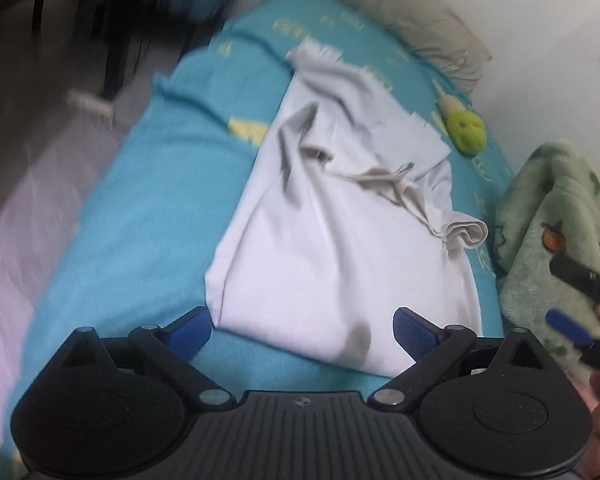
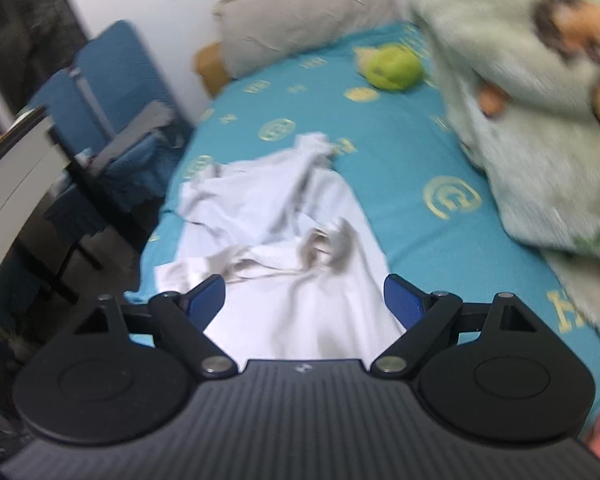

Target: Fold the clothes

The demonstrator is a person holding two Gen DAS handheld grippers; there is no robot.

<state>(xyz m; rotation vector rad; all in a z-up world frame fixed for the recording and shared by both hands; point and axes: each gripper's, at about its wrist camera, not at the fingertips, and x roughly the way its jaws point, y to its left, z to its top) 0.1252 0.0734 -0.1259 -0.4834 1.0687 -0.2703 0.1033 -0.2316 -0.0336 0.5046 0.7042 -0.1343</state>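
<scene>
A white garment lies crumpled on the turquoise bed sheet, its collar and sleeves bunched near the far end. My left gripper is open and empty, above the garment's near hem. In the right wrist view the same garment lies ahead, and my right gripper is open and empty above its near part. The right gripper's blue pad shows at the right edge of the left wrist view.
A green patterned fleece blanket is heaped on the bed's right side. A green plush toy lies near a beige pillow. A blue chair and dark furniture stand left of the bed.
</scene>
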